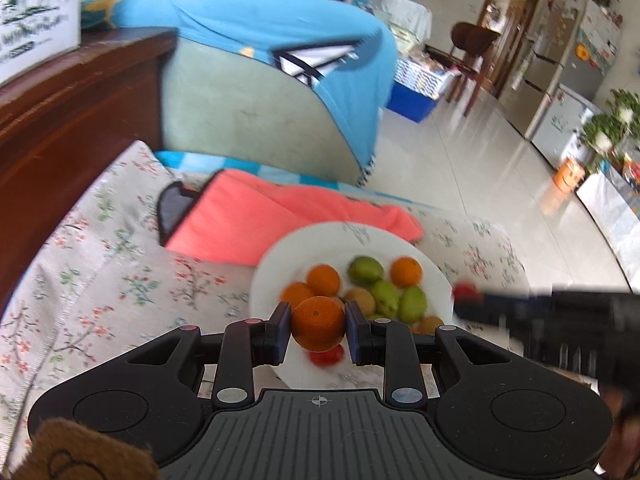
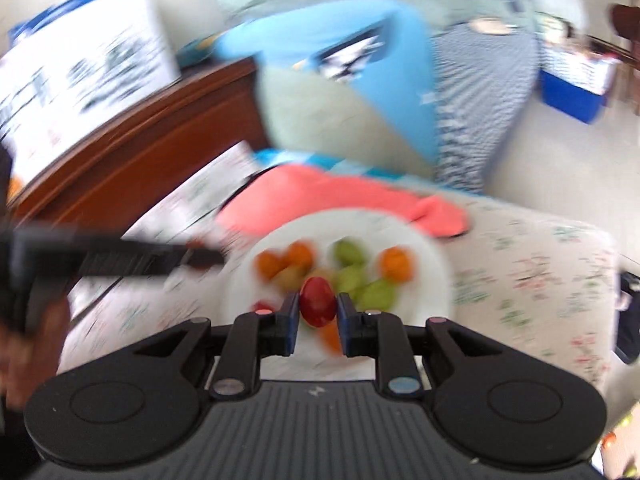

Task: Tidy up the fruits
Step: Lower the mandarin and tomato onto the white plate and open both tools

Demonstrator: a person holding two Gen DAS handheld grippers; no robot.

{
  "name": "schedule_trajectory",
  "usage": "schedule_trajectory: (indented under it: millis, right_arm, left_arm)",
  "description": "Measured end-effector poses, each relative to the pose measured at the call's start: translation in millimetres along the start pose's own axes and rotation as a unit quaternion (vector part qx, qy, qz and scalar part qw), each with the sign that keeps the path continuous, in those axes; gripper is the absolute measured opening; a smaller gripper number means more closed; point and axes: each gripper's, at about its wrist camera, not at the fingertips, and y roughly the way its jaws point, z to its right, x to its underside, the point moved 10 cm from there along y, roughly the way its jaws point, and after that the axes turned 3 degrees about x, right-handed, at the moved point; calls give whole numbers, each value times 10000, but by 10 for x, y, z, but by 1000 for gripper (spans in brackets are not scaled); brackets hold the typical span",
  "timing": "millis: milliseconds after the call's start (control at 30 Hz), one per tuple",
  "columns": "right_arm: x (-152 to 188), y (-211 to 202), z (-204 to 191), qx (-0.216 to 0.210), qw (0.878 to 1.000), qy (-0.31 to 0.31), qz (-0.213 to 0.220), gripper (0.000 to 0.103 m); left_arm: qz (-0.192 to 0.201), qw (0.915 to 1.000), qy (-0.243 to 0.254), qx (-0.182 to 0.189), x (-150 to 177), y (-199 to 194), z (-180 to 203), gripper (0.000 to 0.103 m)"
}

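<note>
- Orange peel fills the left tongs (image 1: pixel 318 329): both pads are clamped on an orange (image 1: pixel 318 322), held over the near rim of the white plate (image 1: pixel 272 276)
- Red next door, where the right tongs (image 2: pixel 318 312) are pinched tight on a small red fruit (image 2: pixel 318 307), also above that plate; this view is smeared with motion blur
- On the plate lie more oranges (image 1: pixel 323 279), green fruits (image 1: pixel 365 269) and another red one (image 1: pixel 326 355) near the front edge, packed close and touching in the middle
- My read: both fruits are being carried, so keep each squeeze steady and travel level, then lower each gently before letting go so nothing rolls
- Where the fruits are meant to go I cannot tell; no second dish is in sight
- Watch the crossing: the right tool's dark body (image 1: pixel 560 320) reaches in just beside the plate, close to the left tongs, so the two could knock
- Round about: plate sits on a floral cushion (image 1: pixel 120 272), soft and likely wobbly, with a coral cloth (image 1: pixel 280 216) touching its far rim and a blue garment (image 1: pixel 280 32) draped behind
</note>
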Motion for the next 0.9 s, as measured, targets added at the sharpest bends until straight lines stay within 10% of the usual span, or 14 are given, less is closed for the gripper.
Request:
schedule_trajectory:
  millis: [700, 900]
  right_arm:
    - [114, 458, 588, 81, 9845, 1652, -576, 24]
    - [-7, 376, 522, 21, 9855, 1647, -397, 25]
  left_arm:
    - [-532, 9973, 484, -115, 297, 453, 320, 29]
    - [-221, 9983, 373, -386, 160, 326, 287, 77]
